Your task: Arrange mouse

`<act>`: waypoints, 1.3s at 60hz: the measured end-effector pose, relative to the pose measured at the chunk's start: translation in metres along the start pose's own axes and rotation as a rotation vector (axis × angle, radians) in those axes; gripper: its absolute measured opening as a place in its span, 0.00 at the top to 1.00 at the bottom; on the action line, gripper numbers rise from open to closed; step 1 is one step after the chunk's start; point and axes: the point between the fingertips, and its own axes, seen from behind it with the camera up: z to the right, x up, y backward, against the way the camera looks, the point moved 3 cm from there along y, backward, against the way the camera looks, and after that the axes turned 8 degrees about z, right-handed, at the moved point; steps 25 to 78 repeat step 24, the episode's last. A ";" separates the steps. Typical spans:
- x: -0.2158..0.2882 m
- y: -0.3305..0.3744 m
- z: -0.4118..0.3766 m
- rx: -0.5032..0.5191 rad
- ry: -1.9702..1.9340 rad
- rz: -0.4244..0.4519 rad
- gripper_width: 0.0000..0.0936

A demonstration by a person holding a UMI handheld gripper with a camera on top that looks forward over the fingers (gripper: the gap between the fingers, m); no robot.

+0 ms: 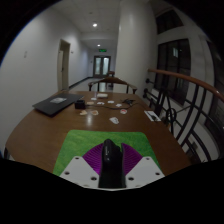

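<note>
Between the pads of the hand-held gripper [109, 168] sits a dark mouse [109, 160], seemingly clamped on both sides, above a green mat [80, 148] on the wooden table [40, 125]. Pickup looks done; placing it remains, likely on that mat.

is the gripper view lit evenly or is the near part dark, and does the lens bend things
Gripper view: ceiling lights brighten the corridor beyond, while the near table lies dim; the claw holds a dark mouse that shows little detail; the wide lens curves the table edge and railing.
</note>
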 end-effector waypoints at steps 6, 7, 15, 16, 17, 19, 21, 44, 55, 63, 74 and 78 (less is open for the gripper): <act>-0.001 0.000 0.000 0.013 0.046 -0.019 0.61; -0.001 0.002 -0.001 0.022 0.050 -0.020 0.53; 0.007 0.032 0.003 0.056 0.078 0.019 0.11; 0.008 0.038 0.004 0.055 0.081 0.026 0.11; 0.009 0.043 0.006 0.053 0.083 0.033 0.10; 0.011 0.056 0.009 0.047 0.079 0.048 0.09; 0.012 0.070 0.013 0.045 0.069 0.057 0.09; 0.011 0.092 0.019 0.049 0.043 0.074 0.09; 0.011 0.092 0.019 0.049 0.043 0.074 0.09; 0.011 0.092 0.019 0.049 0.043 0.074 0.09; 0.011 0.092 0.019 0.049 0.043 0.074 0.09; 0.011 0.092 0.019 0.049 0.043 0.074 0.09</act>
